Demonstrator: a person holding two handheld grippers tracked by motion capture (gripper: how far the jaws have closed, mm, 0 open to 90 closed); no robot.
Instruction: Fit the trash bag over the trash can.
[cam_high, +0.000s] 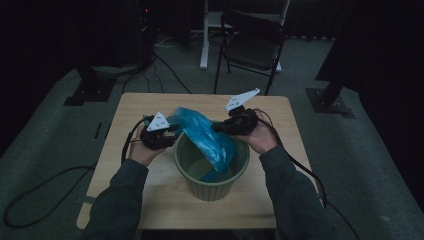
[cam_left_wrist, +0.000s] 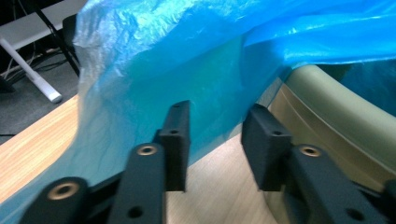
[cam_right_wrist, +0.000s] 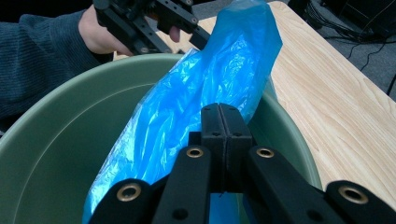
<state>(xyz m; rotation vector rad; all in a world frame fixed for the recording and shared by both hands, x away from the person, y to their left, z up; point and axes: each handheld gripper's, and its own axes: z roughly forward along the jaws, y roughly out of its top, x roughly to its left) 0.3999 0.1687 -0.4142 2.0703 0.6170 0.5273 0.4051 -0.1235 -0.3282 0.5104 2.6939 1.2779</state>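
Two hand-held grippers work over a green ribbed bin (cam_high: 212, 172) that stands near the middle of a small wooden table (cam_high: 125, 165), a little toward the person's edge. A blue plastic bag (cam_high: 205, 137) lies draped across the bin: its lower part hangs down inside, against the right half of the interior, and its upper part rises over the far-left rim toward the table's far edge. Left gripper (cam_high: 167, 136) sits just beside the bin's left rim, held by the left hand (cam_high: 142, 152); in the left gripper view its jaws stand apart with a bare gap between them, the blue film (cam_left_wrist: 187, 74) just ahead of the tips and the bin's outer wall (cam_left_wrist: 327, 121) close on one side. Right gripper (cam_high: 220, 128) reaches in over the far-right rim, right hand (cam_high: 262, 137) behind it. In the right gripper view its jaws are pressed together with no gap at the bag's edge, but whether film is pinched between them cannot be told; the bag (cam_right_wrist: 201, 102) stretches away from them up over the far rim (cam_right_wrist: 60, 100). Same view shows the other gripper (cam_right_wrist: 187, 28) and its hand (cam_right_wrist: 100, 35) beyond the bin. Dim room; a dark folding chair (cam_high: 252, 42) stands on the floor past the table's far edge.
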